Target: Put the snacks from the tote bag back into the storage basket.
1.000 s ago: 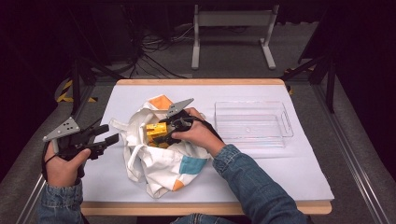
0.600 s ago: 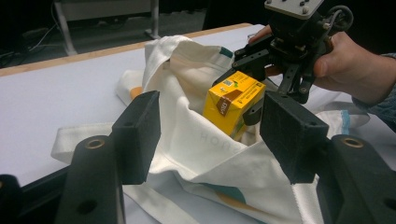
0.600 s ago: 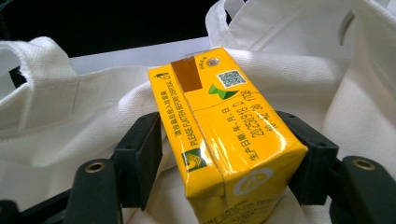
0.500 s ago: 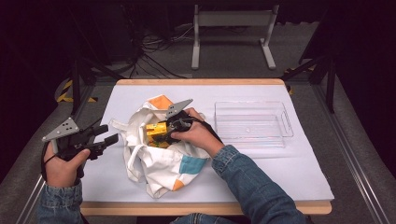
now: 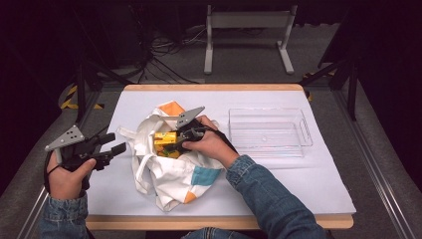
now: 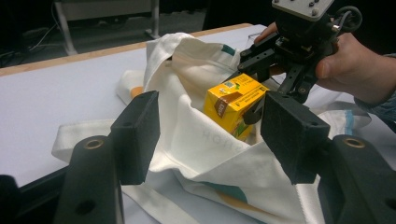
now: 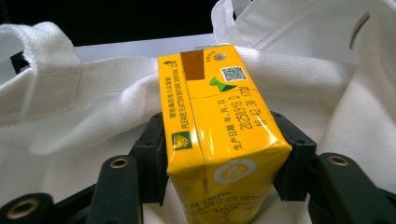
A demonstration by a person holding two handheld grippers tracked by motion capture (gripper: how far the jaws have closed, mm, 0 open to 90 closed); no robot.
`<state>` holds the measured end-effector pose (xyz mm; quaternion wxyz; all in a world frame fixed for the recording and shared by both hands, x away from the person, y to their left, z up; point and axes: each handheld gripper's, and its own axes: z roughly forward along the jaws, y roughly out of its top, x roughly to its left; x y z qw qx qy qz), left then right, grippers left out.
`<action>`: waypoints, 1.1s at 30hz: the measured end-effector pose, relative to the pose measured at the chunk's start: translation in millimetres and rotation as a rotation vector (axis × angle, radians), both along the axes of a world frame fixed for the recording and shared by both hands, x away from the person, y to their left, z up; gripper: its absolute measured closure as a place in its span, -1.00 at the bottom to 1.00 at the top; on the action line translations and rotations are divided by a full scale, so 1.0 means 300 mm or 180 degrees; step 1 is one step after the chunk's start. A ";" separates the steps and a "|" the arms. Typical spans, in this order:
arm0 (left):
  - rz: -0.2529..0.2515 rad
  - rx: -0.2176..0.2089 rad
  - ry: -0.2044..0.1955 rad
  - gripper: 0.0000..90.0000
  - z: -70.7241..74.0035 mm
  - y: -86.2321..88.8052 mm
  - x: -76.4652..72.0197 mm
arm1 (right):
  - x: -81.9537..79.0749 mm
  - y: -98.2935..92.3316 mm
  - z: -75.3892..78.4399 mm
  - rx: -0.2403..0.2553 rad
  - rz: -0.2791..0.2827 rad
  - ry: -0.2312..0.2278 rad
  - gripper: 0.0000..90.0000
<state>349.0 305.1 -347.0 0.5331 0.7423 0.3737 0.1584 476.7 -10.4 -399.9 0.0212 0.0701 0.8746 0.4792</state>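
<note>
Right gripper view: carton (image 7: 219,135) lengthwise, away.

I see my right gripper (image 5: 175,141) closing on a yellow carton (image 5: 164,141) inside the white tote bag (image 5: 169,169), centre frame. My left gripper (image 5: 115,144) hovers at lower left, jaws apart.

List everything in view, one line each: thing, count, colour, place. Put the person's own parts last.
drink carton: one, yellow, in the mouth of the bag, between the right gripper's jaws.
tote bag: one, white with orange and teal patches, crumpled at the table's middle.
tray: one, clear plastic, empty, right of the bag.
table: one, white top with a wooden edge.
metal stand: one, pale grey, on the floor behind the table.
left gripper: one, black, open, beside the bag's left edge.
right gripper: one, black, its jaws have just been closing onto the carton's sides.
sleeves: two, blue denim, at the near edge.
</note>
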 end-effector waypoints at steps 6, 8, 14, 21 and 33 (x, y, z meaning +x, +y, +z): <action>0.0001 -0.0001 0.0002 -0.15 0.000 0.001 0.001 | -0.005 -0.001 0.005 -0.0037 0.0041 -0.0074 0.13; 0.0004 -0.0006 0.0003 -0.15 0.000 0.001 0.000 | -0.007 -0.001 0.007 -0.0042 0.0033 -0.0092 0.13; 0.0009 -0.0001 0.0004 -0.15 -0.001 0.005 0.002 | -0.011 0.000 0.012 -0.0054 0.0017 -0.0116 0.14; 0.0013 -0.0016 0.0009 -0.15 -0.002 0.004 0.003 | -0.012 -0.007 0.034 0.0017 0.0011 -0.0148 0.14; 0.0011 -0.0003 -0.0008 -0.15 0.001 0.005 0.003 | -0.025 -0.029 0.129 0.0150 0.0042 -0.0268 0.14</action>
